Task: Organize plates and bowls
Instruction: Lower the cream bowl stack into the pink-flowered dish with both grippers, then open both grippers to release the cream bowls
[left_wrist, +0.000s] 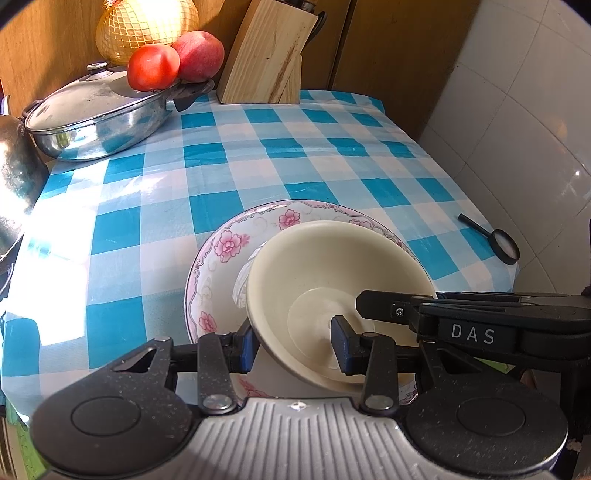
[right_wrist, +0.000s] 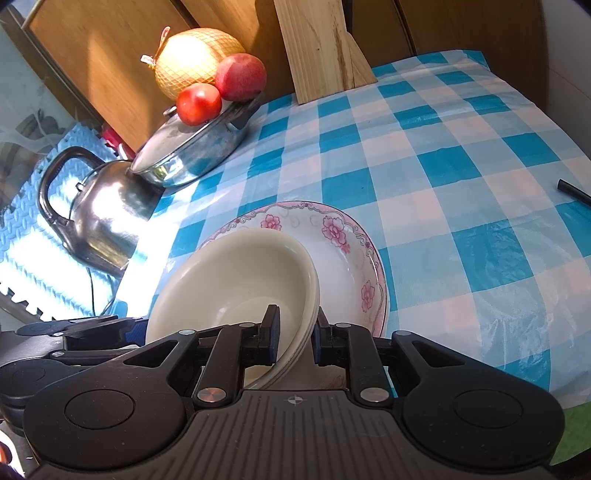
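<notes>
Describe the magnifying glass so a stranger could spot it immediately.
Start at the blue-and-white checked tablecloth and go to its edge beside the white tiled wall. The magnifying glass lies flat there, alone, away from the dishes; it is the only small black-handled, round-lensed thing there.

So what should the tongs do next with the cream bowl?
Probably lower it flat into the flowered plate. Both the left tongs and right tongs pinch the cream bowl by its rim, and it sits tilted over the plate, so easing it down before letting go seems safest.
</notes>
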